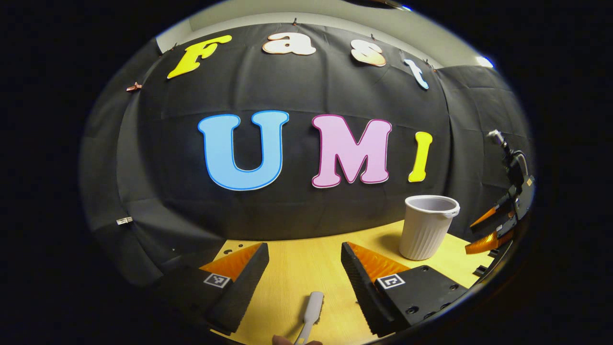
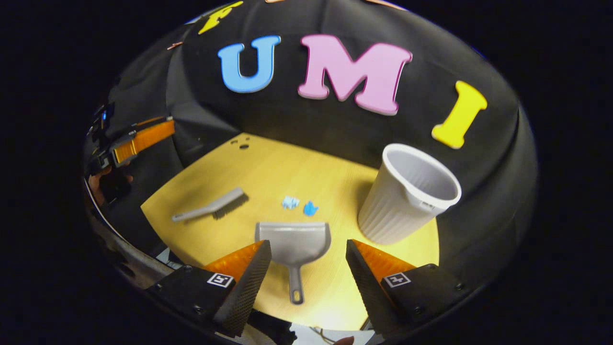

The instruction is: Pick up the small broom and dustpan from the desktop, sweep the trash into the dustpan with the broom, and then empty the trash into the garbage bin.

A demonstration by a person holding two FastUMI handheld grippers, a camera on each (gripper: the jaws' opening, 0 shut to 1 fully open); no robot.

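The dustpan (image 2: 293, 242) lies flat on the surface (image 2: 268, 167), straight ahead of the right hand-held gripper (image 2: 304, 268). Its handle points back between that gripper's spread, empty fingers; its mouth faces away, toward two blue scraps of trash (image 2: 300, 205) just beyond it. The broom (image 2: 210, 206) lies ahead and to the left of this gripper, long axis crosswise, bristles toward the trash. In the left gripper view the broom handle (image 1: 311, 309) lies directly below and between the wide-open fingers of the left hand-held gripper (image 1: 305, 268), pointing forward. So each gripper is nearest its own tool. The garbage bin (image 2: 407, 196) stands upright, ahead and right of both.
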